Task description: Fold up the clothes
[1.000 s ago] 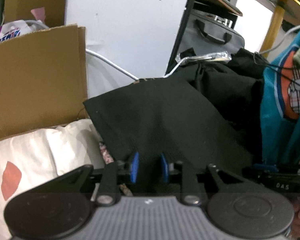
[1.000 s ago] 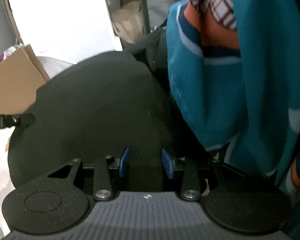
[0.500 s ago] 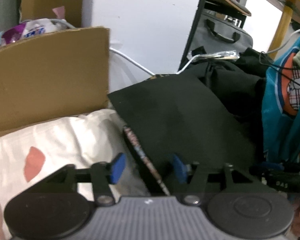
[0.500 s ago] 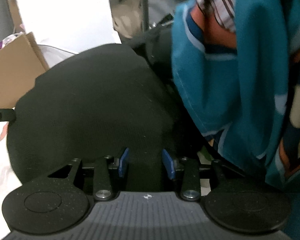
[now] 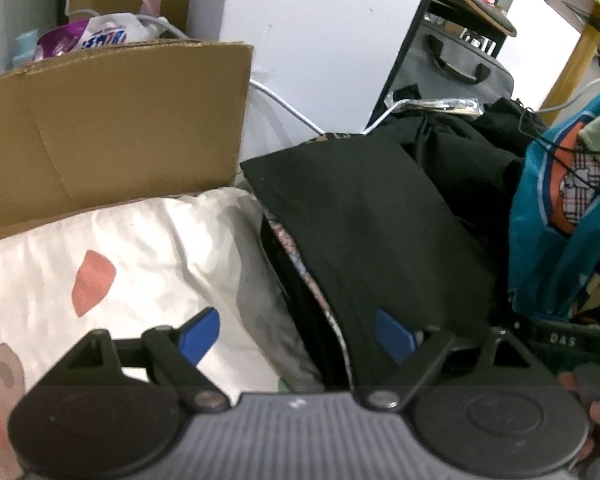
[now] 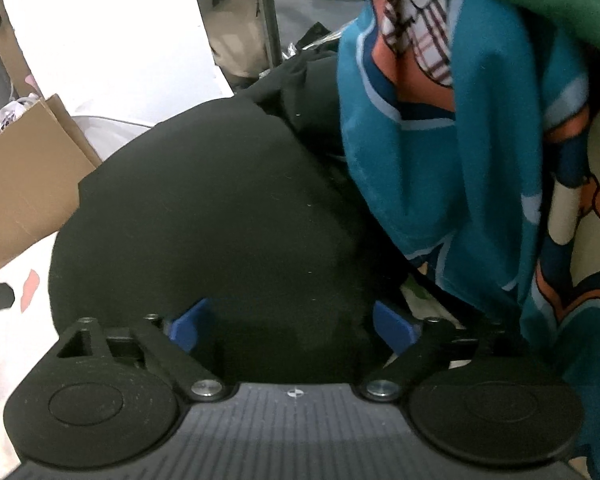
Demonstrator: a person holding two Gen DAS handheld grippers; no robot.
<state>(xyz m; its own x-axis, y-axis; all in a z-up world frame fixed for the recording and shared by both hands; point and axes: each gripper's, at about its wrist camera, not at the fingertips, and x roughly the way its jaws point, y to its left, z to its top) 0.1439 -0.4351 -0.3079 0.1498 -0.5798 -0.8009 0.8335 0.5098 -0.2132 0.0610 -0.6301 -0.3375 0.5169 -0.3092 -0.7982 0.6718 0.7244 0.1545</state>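
Both claws have just been opening and have let go of the folded black garment (image 5: 364, 216), left claw (image 5: 296, 334) and right claw (image 6: 292, 326) now gaping, angled downward above it. It lies on the white bedding (image 5: 132, 248) beside a cardboard box (image 5: 112, 128) holding packets.

Free room: bare pillow (image 5: 112, 248) left of the folded black garment (image 5: 372, 224).
Far side blocked by an upright cardboard box (image 5: 112, 128) and white wall (image 5: 320, 40).
Right side crowded: teal cloth (image 6: 460, 152) hangs just beside the garment, touching its edge.
Dark clothes pile (image 5: 468, 152) behind, bag (image 5: 456, 64) beyond.
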